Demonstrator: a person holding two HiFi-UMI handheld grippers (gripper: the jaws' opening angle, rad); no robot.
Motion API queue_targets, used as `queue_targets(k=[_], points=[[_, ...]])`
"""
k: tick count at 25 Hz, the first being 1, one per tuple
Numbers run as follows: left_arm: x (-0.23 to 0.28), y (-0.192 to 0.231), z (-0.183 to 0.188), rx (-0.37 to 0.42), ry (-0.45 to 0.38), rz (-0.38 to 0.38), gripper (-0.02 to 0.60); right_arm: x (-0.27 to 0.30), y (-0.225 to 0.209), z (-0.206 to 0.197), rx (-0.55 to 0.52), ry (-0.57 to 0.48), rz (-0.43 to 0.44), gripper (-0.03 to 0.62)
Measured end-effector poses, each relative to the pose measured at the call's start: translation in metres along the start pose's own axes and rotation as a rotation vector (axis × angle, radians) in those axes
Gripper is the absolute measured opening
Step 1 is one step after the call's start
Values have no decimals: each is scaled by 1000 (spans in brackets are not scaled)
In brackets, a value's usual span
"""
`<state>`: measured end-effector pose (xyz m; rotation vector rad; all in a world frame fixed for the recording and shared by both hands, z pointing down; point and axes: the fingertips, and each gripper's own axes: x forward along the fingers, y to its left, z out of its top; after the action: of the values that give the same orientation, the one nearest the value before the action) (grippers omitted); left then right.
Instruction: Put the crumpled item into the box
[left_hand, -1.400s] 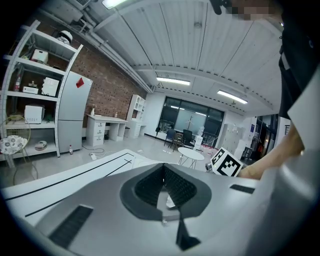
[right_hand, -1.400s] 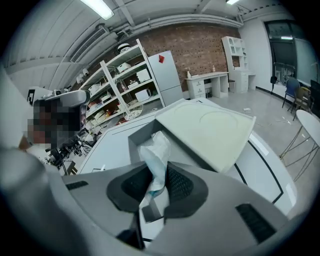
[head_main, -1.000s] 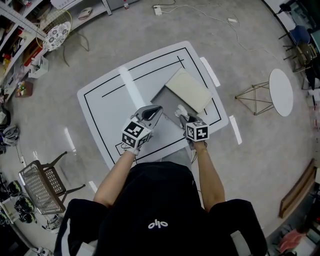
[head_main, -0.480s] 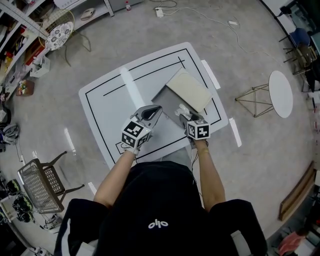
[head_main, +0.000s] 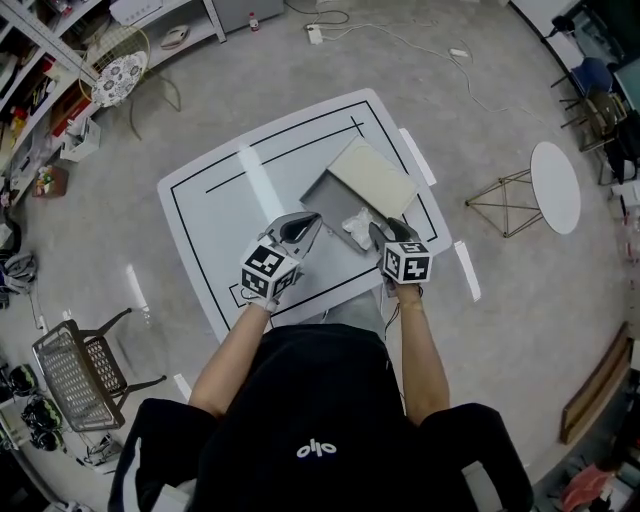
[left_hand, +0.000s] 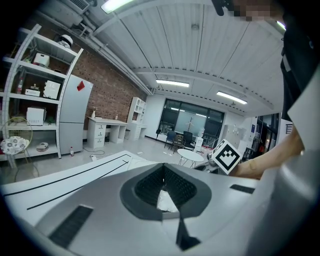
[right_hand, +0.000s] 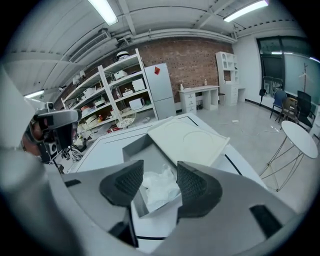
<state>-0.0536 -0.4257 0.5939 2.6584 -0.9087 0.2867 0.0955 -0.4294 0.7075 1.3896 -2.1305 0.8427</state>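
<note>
Now the crumpled item (head_main: 357, 224) lies inside the box (head_main: 325, 192), at its lower right corner in the head view; a second ago it hung pinched in the right tongs (head_main: 388, 232) above that corner. Those tongs have since pulled back toward the lower right of the frame. The left tongs (head_main: 305, 222) sit much where they were, left of the box.

On the tabletop (head_main: 215, 200) there is one grey box, one pale lid (head_main: 372, 178) leaning across its upper right side, and one white crumpled item. There are two tongs, one in each hand.

In the right gripper view the right tongs (right_hand: 161, 182) are opening, spread wide. The crumpled item (right_hand: 159, 189) shows between the pads but lower down, untouched, in the box (right_hand: 150, 157). The left tongs (left_hand: 162, 171) are pressed together at the tips and grip nothing.
</note>
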Motion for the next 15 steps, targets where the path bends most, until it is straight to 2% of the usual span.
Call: queue_targets(k=[3, 8, 12, 15], points=[[-3, -5, 3, 2, -11, 15, 8, -14, 2, 17, -18, -59, -1, 199], [-8, -13, 15, 12, -35, 60, 8, -34, 12, 45, -72, -139, 45, 192], [-12, -18, 23, 5, -55, 124, 8, -49, 12, 59, -129, -173, 70, 130], [-16, -26, 24, -12, -68, 186, 8, -65, 9, 63, -146, -194, 88, 58]])
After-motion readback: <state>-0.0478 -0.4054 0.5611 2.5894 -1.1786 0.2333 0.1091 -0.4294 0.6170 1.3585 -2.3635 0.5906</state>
